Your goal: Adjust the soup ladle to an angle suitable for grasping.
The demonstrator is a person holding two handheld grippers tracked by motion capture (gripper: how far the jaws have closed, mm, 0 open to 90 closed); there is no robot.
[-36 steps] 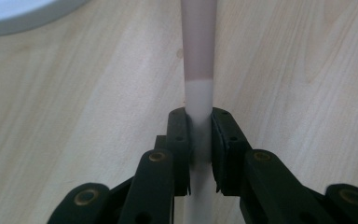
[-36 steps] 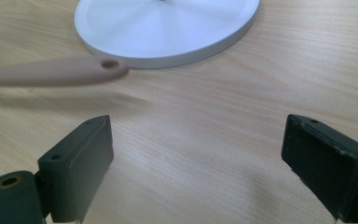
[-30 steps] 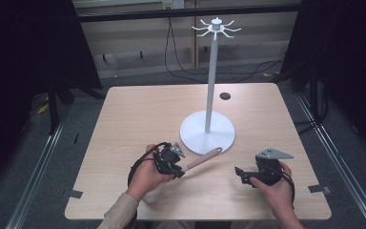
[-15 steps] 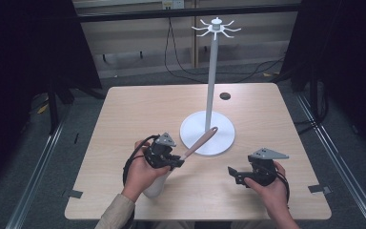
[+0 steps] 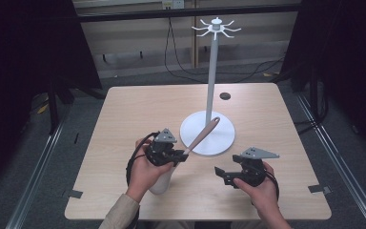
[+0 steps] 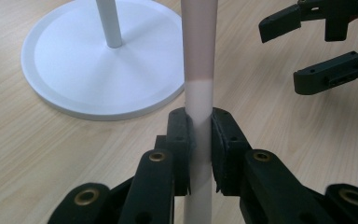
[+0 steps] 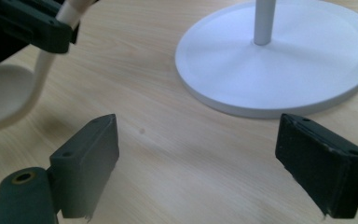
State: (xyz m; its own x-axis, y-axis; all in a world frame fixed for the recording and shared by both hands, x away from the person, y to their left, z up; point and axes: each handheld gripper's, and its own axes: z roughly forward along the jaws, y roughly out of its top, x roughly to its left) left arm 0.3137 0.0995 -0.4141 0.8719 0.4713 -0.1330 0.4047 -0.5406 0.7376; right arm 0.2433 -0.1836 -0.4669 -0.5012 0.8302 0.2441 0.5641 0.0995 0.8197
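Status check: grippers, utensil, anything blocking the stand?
Left hand-held gripper shut on ladle handle. Right hand-held gripper open, empty. Stand upright, path clear.

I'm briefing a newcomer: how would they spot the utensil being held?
Find the white stand on the wooden table. In front of its round base, the left gripper clamps a ladle by its handle. The handle is pink above, white below, unlike the all-white stand.

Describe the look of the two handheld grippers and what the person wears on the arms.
Both are matte black two-jaw tools with flat rectangular pads and brass-coloured rivets at the linkage joints. The left gripper and right gripper each carry a grey three-cornered plate on top, and a black cable loops from each by the hand. A beige sleeve covers the left forearm; the right forearm is cut off at the frame edge.
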